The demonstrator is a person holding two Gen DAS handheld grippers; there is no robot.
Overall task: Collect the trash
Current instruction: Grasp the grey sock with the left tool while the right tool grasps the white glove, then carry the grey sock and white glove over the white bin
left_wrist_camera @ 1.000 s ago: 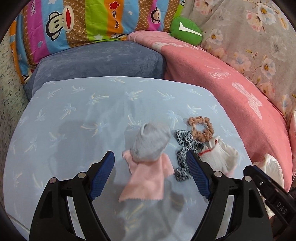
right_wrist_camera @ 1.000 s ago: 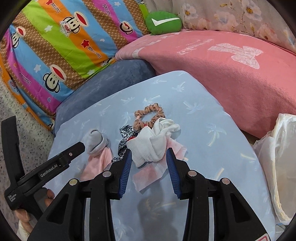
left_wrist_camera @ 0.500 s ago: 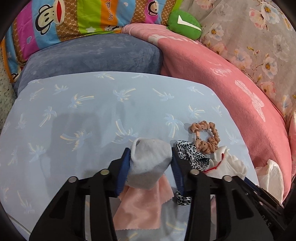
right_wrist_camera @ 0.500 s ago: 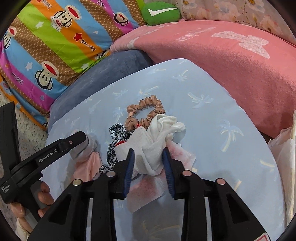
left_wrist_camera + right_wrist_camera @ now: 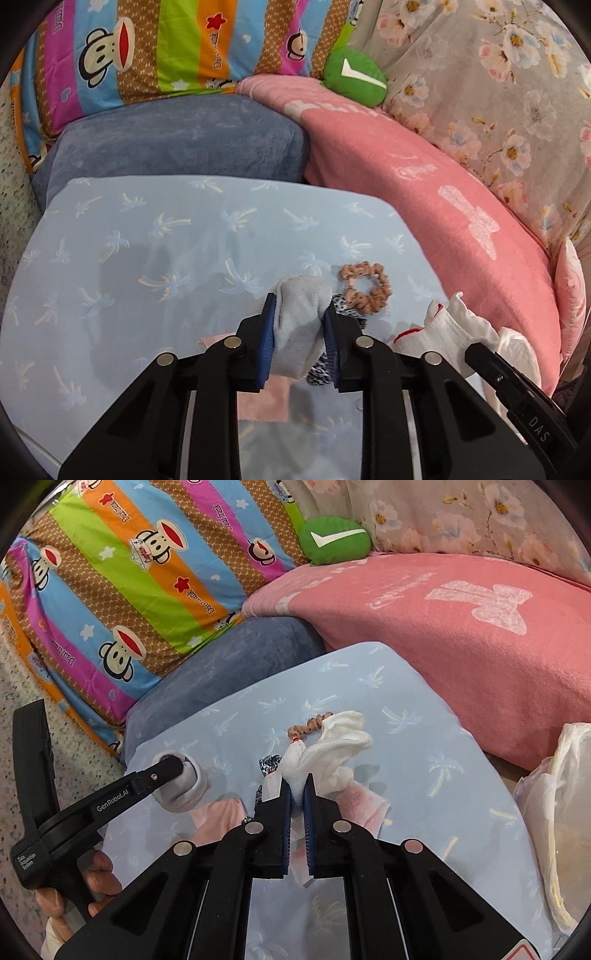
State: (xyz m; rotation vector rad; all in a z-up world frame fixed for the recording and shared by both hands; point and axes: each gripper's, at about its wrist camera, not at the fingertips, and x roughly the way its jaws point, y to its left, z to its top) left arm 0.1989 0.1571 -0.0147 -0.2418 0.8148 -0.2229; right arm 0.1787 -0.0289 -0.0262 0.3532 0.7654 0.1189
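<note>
A pale blue palm-print cushion [image 5: 147, 258] lies among a navy pillow [image 5: 177, 144] and pink blanket [image 5: 424, 192]. The left gripper [image 5: 300, 325] is closing, clamped on a grey sock [image 5: 297, 328]; the right gripper [image 5: 295, 805] pinches a white sock [image 5: 325, 753]. A tan scrunchie [image 5: 365, 288] lies just beside them.

scrunchie [image 5: 365, 287] on cushion [image 5: 147, 266] | sock [image 5: 301, 325] left of scrunchie

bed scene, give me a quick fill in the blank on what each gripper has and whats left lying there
1. The left gripper pinches a ___ sock.
2. The right gripper pinches a ___ sock.
3. The scrunchie lies on the ___ pillow.
4. The green cushion bears a white ___.

Missing words: grey; white; blue; tick
</note>
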